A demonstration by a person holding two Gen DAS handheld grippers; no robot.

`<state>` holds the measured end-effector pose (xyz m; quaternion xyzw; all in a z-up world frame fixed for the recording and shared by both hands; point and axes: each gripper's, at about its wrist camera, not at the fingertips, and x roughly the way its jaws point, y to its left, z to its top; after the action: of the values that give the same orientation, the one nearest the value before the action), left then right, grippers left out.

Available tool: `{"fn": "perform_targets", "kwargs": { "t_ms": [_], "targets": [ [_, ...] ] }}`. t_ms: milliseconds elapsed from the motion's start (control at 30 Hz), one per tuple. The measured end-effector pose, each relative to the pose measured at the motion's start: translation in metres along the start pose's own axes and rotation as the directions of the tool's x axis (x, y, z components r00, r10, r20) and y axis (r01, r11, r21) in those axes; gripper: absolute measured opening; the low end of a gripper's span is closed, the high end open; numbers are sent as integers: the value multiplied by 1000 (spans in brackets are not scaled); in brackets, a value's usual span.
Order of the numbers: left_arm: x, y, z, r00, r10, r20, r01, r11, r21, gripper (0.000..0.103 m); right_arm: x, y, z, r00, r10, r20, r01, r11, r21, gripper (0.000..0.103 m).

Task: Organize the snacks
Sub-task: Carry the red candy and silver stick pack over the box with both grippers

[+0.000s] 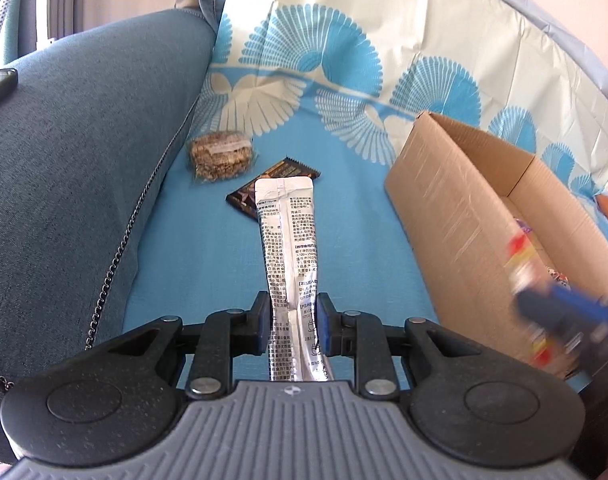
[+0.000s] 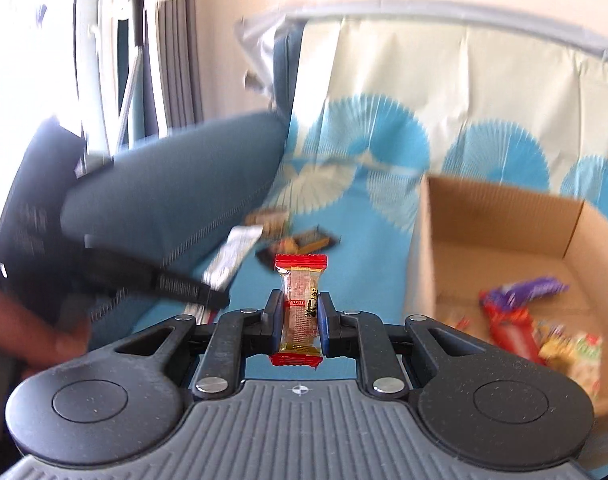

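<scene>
Left gripper (image 1: 291, 322) fingers clamped on a long silver stick sachet (image 1: 285, 248), held near its lower end, the rest poking forward over the blue patterned cover (image 1: 175, 248). Sachet looks light, floppy foil and likely slick; a grip closer to mid-length would stop it drooping.

Right gripper (image 2: 299, 322) fingers pinched on a small red-ended candy bar (image 2: 299, 304), taken across its middle. Light, crinkly wrapper, contents probably brittle, so easy on the squeeze.

Cardboard box (image 2: 500, 208) sits to the right, open top. Inside: purple wrapper (image 2: 524, 292), red pack (image 2: 512, 334), a few more mixed packets; too blurred to name.

Still loose on the cover: grain cake in clear wrap (image 1: 219, 156) and dark chocolate wrapper (image 1: 243, 198), just beside each other, well apart from the box.

Judgement: both held items go into the box next.
</scene>
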<state>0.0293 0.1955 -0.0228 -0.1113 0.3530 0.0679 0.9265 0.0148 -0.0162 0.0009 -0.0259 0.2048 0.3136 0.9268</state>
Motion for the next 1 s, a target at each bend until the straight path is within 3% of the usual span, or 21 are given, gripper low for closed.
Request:
{"fn": "perform_targets", "kwargs": {
  "t_ms": [167, 333, 600, 733, 1000],
  "targets": [
    [-7, -1, -1, 999, -16, 31, 16, 1000, 2, 26, -27, -23, 28, 995, -12, 96, 11, 1000, 9, 18],
    [-10, -1, -1, 998, -33, 46, 33, 999, 2, 26, -43, -57, 38, 992, -42, 121, 45, 999, -20, 18],
    [-13, -5, -3, 998, -35, 56, 34, 999, 22, 26, -40, -95, 5, 989, -119, 94, 110, 990, 93, 18],
    [-13, -5, -4, 997, -38, 65, 37, 999, 20, 26, -45, -100, 4, 977, -157, 143, 139, 981, 133, 18],
    [-18, -6, -6, 996, -30, 79, 28, 999, 29, 26, -42, -118, 0, 971, -195, 136, 163, 963, 217, 18]
  ]
}}
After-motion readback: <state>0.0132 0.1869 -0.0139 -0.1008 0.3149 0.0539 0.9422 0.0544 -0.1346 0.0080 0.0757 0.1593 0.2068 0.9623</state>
